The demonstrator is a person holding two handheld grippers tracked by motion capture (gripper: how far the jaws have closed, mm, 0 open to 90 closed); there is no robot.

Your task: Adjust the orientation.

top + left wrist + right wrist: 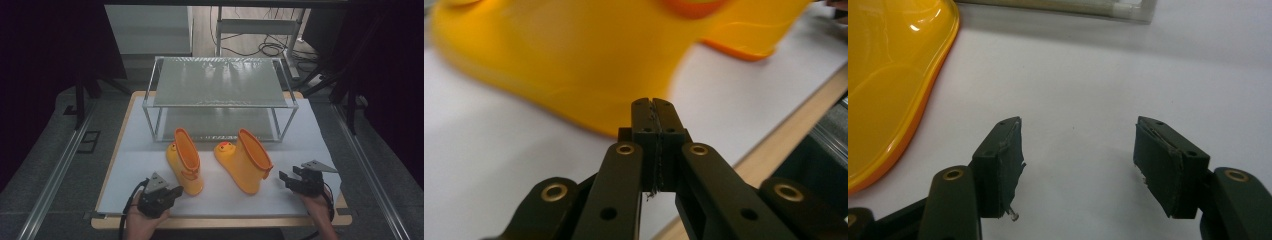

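Two yellow rubber boots with orange trim lie on their sides on the white sheet, the left boot (184,162) and the right boot (246,159), both with duck faces. My left gripper (171,193) sits just in front of the left boot's sole, its jaws pressed together with nothing between them; in the left gripper view its tips (654,107) nearly touch the boot's yellow side (569,55). My right gripper (290,176) rests a little right of the right boot, jaws wide apart and empty (1078,150), with the boot's orange-edged rim (893,75) at the left.
A two-tier metal shelf rack (220,97) stands behind the boots at the back of the white sheet (220,195). The wooden table edge (220,221) runs along the front. Bare sheet lies between and beside the boots.
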